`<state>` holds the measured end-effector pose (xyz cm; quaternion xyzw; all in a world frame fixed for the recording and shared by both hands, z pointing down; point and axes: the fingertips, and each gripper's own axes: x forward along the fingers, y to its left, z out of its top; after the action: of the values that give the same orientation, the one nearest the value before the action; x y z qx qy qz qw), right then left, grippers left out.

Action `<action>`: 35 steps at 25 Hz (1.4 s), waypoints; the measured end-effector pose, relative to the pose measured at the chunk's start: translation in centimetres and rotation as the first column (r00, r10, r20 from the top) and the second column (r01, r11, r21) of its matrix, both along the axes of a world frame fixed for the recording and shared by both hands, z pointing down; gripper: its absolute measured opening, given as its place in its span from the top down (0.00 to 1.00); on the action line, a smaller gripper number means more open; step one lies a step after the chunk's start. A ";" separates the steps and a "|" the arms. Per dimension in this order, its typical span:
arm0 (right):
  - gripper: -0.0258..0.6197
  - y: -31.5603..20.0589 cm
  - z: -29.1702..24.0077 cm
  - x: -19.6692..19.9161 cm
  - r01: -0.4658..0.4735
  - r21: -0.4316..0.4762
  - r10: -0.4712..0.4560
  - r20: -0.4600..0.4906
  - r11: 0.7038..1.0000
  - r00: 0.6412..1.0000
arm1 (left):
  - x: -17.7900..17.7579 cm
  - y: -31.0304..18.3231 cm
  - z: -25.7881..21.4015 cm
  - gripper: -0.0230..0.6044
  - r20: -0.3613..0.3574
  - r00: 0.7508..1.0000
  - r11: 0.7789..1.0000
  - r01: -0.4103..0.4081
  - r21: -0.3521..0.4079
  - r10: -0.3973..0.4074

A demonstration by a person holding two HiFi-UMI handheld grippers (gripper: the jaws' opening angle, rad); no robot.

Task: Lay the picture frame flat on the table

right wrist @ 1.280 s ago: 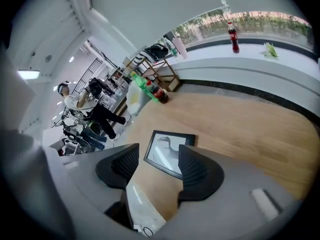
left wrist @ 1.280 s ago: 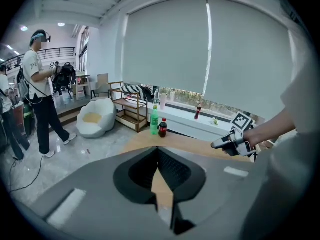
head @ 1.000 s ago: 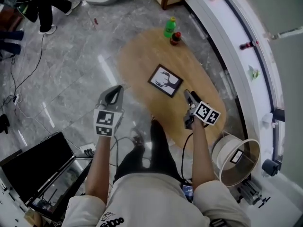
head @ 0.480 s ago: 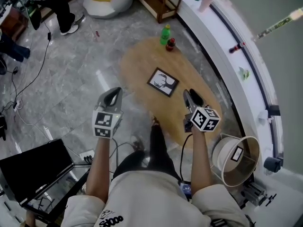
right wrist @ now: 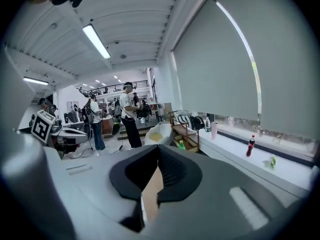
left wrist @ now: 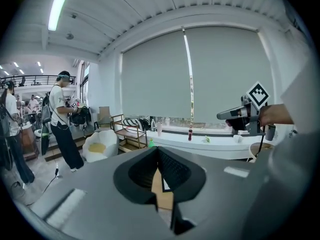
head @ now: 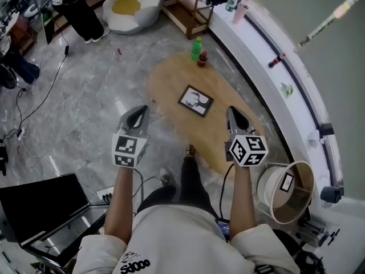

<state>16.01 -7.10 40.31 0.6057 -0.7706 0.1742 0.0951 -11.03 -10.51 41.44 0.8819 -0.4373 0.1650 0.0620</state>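
Left tongs are together, empty; my right tongs have just closed on nothing. Farther away, the picture frame lies flat on the table.

We're wearing a white short-sleeved tee and dark trousers. Kit: left gripper and right gripper grey, black pads, black-and-white marker cubes, black cable off right.

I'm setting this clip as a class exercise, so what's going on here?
A person stands at an oval wooden table with a gripper in each hand. The picture frame lies flat on the table, touched by neither. The left gripper is shut and empty; the right gripper has just closed its jaws, with nothing between them.
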 end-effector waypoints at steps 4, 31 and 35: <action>0.96 1.8 -2.7 -0.8 -0.001 0.051 0.004 -0.051 0.999 0.999 | -0.7 1.5 -1.3 0.95 0.007 1.000 1.000 -0.009 0.028 0.009; 0.96 9.1 -18.7 -7.4 0.102 0.301 -0.029 -0.237 0.948 0.971 | -0.4 8.0 -16.5 0.95 0.028 0.990 0.942 -0.138 0.307 0.136; 0.96 9.6 -19.7 -8.3 0.128 0.313 -0.046 -0.254 0.941 0.966 | -0.4 8.6 -17.9 0.95 0.020 0.988 0.933 -0.152 0.327 0.154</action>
<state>7.70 2.50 20.60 0.5949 -0.7974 -0.0358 0.0948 -11.39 -1.90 23.57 0.9119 -0.3882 0.0917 -0.0968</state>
